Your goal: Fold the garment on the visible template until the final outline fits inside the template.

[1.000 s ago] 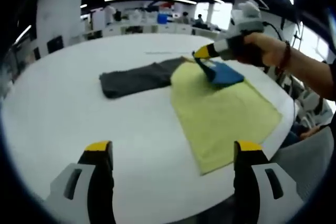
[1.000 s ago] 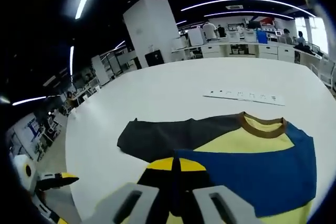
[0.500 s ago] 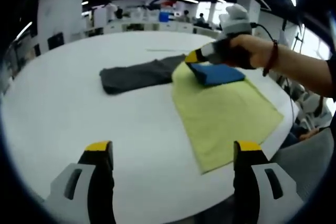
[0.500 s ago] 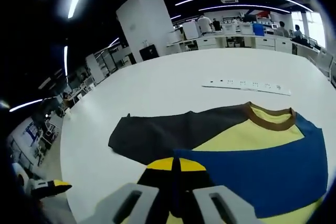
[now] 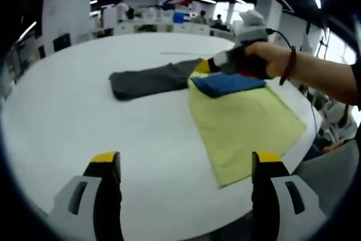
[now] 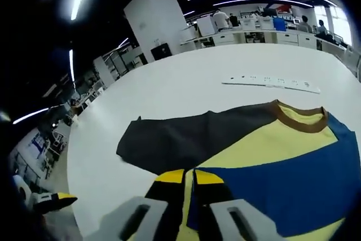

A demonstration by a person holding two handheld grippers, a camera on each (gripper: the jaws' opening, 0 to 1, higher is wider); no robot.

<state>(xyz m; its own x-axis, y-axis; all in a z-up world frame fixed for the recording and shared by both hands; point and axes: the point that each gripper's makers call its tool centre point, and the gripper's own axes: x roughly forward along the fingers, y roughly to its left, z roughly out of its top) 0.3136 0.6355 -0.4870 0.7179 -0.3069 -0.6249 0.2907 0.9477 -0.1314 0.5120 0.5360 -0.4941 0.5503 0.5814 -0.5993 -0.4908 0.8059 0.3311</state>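
The garment lies flat on the white round table (image 5: 84,128): a yellow body (image 5: 242,122), a grey sleeve (image 5: 146,80) stretched to the left and a brown collar (image 6: 299,118). Its blue sleeve (image 5: 228,83) is folded over the upper part of the yellow body. A hand holds my right gripper (image 5: 202,67) low at the blue sleeve's left edge. In the right gripper view my right gripper (image 6: 189,178) has its jaws together on the edge of the blue sleeve (image 6: 282,190). My left gripper (image 5: 186,165) hovers open over the table's near edge, holding nothing.
A long white strip (image 6: 271,81) lies on the table beyond the collar, also seen as the white strip (image 5: 177,53). Desks, shelves and people stand far behind the table. One yellow fingertip (image 6: 53,198) of the left gripper shows at the table's edge.
The right gripper has carried the blue sleeve leftward over the yellow body and lowered it, so the sleeve now lies flatter. The left gripper has stayed put.
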